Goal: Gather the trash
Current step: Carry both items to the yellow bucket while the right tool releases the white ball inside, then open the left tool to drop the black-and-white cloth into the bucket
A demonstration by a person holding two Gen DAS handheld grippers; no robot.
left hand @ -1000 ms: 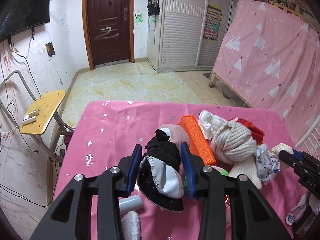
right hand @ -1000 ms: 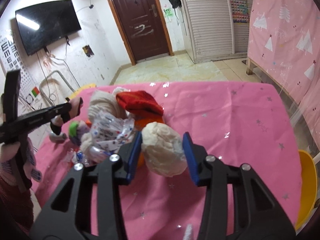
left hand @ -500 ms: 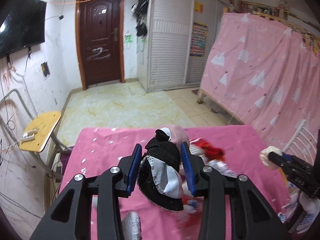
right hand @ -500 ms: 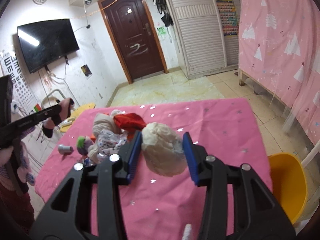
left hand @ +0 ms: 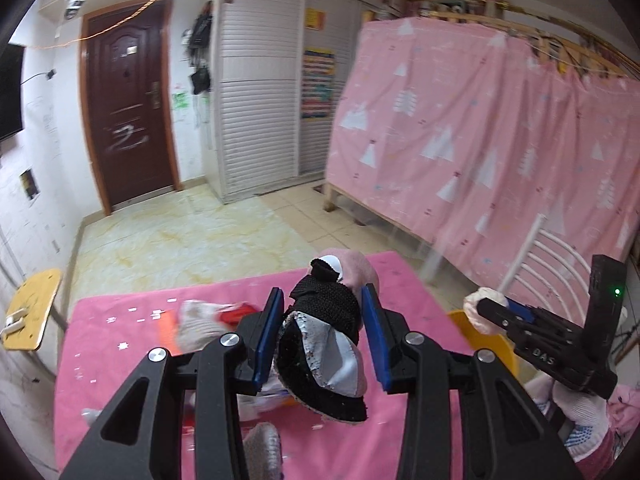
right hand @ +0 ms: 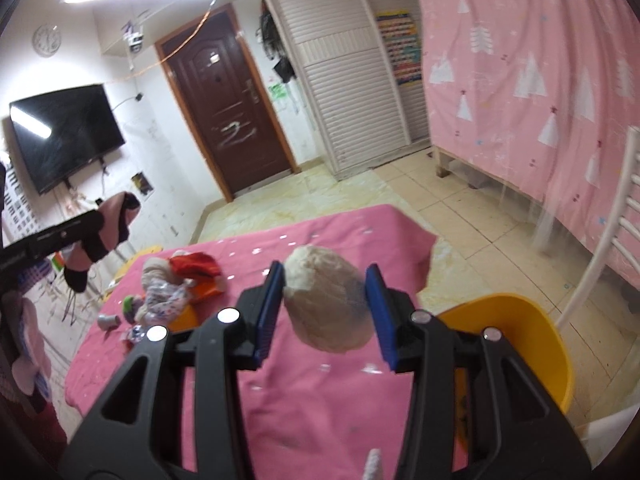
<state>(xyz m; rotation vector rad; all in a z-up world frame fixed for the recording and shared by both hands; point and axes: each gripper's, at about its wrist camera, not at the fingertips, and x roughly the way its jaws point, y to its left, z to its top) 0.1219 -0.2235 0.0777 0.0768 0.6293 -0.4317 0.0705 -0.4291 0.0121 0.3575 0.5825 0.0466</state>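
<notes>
My left gripper [left hand: 322,334] is shut on a black, grey and pink bundle of cloth [left hand: 324,340], held above the pink table [left hand: 132,328]. In the right wrist view that bundle [right hand: 106,236] hangs at the far left. My right gripper [right hand: 326,312] is shut on a cream-white wad [right hand: 328,300], carried above the table's right part, close to a yellow bin [right hand: 516,340]. The left wrist view shows the same wad [left hand: 482,306] at the right gripper's tip, over the bin [left hand: 494,352]. A pile of trash [right hand: 176,286] with white, red and orange pieces lies on the table's left part.
A white chair back [right hand: 612,248] stands just right of the bin. A pink curtain [left hand: 500,152] covers a bed frame on the right. Tiled floor and a brown door [right hand: 228,124] lie beyond the table. A small wooden seat [left hand: 32,312] stands at the left wall.
Both grippers have risen and swung to the right with their loads. The trash pile has dropped back to the left, and the yellow bin has come into view near the right gripper.
</notes>
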